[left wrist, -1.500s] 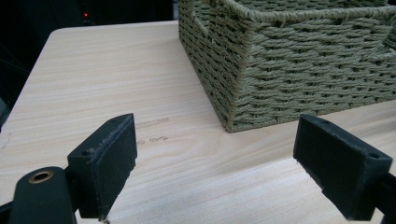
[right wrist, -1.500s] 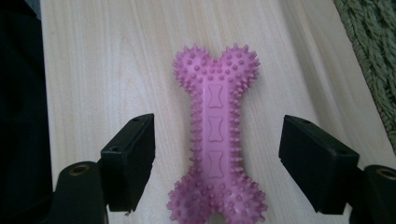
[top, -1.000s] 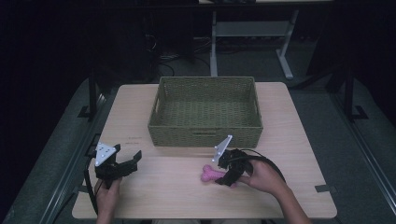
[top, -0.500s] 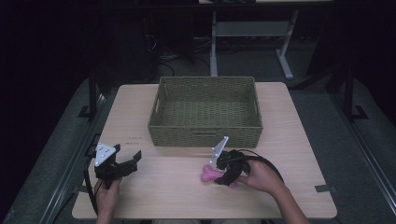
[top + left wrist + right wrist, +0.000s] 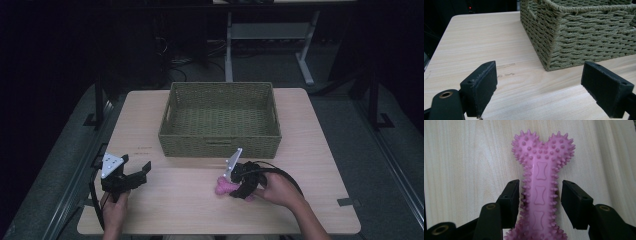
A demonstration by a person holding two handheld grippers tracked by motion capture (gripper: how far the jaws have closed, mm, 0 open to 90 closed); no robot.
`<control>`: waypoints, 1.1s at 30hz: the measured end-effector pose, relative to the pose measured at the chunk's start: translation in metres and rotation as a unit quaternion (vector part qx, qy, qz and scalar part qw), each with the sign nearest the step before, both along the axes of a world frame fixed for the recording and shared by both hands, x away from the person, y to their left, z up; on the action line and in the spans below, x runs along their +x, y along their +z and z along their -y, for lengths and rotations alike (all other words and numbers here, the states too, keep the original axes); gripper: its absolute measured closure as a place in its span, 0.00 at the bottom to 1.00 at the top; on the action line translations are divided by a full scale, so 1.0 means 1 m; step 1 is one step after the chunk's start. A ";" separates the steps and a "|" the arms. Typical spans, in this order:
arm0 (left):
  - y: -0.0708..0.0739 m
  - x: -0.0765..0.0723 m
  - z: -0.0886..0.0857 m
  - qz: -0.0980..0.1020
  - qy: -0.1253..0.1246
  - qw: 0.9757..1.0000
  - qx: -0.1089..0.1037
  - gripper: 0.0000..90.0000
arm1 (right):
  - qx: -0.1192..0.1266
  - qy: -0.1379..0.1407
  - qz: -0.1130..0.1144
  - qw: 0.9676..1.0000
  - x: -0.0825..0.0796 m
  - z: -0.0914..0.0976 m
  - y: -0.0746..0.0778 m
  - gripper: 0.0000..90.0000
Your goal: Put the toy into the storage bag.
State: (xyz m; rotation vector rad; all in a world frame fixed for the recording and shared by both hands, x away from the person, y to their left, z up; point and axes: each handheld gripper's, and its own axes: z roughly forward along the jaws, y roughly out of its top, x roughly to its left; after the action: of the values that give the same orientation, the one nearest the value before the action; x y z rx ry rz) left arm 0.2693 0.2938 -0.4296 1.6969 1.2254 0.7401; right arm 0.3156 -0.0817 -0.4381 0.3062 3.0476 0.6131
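One pink bone toy (image 5: pixel 539 195), one woven basket (image 5: pixel 220 120), two grippers.
The right gripper (image 5: pixel 540 196) stood open astride the toy at the table's (image 5: pixel 310 130) 6 o'clock, its lower end cut off; the left gripper (image 5: pixel 539 91) gaped empty.

The high view looks forward and down from above the table's (image 5: pixel 310 125) near edge, taking in the whole top with the woven basket (image 5: pixel 220 120) at centre frame. The left gripper view sits low, close to the tabletop, facing the basket's (image 5: pixel 579 37) near corner at upper right. The right gripper view looks straight down, very near, on a pink bone toy (image 5: pixel 541 185), seen small at lower centre of the high view (image 5: pixel 221 187)
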 end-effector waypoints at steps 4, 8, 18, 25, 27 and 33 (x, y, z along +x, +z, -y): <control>0.000 0.000 0.000 0.000 0.000 1.000 0.000 0.14 | -0.005 0.002 0.001 1.000 0.000 -0.001 -0.001 0.55; 0.000 0.000 0.000 0.000 0.000 1.000 0.000 0.14 | -0.006 0.004 0.001 1.000 0.000 -0.001 -0.002 0.57; 0.000 0.000 -0.001 0.001 0.002 1.000 -0.003 0.14 | -0.001 0.015 -0.010 1.000 0.001 -0.001 -0.001 0.64; 0.000 -0.001 -0.002 0.001 0.003 1.000 -0.003 0.14 | 0.000 0.023 -0.012 1.000 0.005 0.002 0.012 0.64; 0.000 -0.001 -0.002 0.001 0.003 1.000 -0.003 0.14 | 0.004 0.023 -0.014 1.000 0.006 0.002 0.013 0.64; 0.000 -0.001 -0.002 0.002 0.003 1.000 -0.003 0.14 | 0.017 0.028 -0.026 0.999 0.014 0.008 0.027 0.64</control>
State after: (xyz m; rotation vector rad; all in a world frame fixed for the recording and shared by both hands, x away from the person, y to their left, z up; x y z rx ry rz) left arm 0.2681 0.2957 -0.4292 1.6867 1.2305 0.7418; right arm 0.3293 -0.0901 -0.4106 0.2421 3.1067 0.6725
